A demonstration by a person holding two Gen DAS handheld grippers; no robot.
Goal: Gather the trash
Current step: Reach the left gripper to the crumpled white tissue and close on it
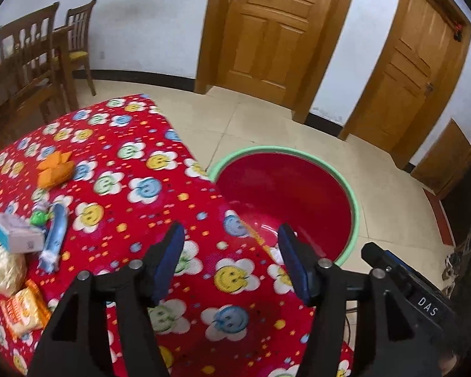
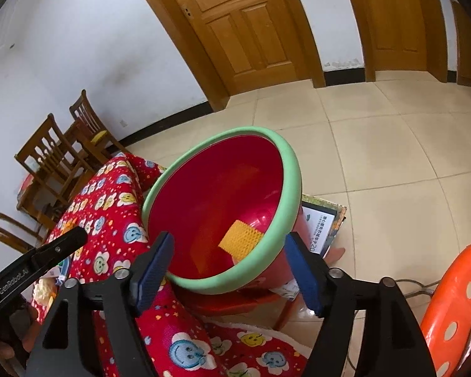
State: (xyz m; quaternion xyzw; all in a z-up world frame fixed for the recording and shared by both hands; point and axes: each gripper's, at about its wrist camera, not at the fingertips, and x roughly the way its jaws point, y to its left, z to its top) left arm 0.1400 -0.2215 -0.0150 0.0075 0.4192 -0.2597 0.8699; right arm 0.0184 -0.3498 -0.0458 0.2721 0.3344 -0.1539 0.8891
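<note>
left wrist view: both tongs (image 1: pixel 230 245) spread, empty, basin (image 1: pixel 354 207) beside wrappers (image 1: pixel 25 309).

Right tool (image 2: pixel 229 270) gapes empty over red basin (image 2: pixel 285 169), yellow mesh scrap (image 2: pixel 240 240) inside; orange stool (image 2: pixel 455 298) at 4 o'clock.

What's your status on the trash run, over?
Left gripper and right gripper open, both empty. Yellow mesh piece in red basin. Wrappers, small box remain on tablecloth. Nothing blocking.
</note>
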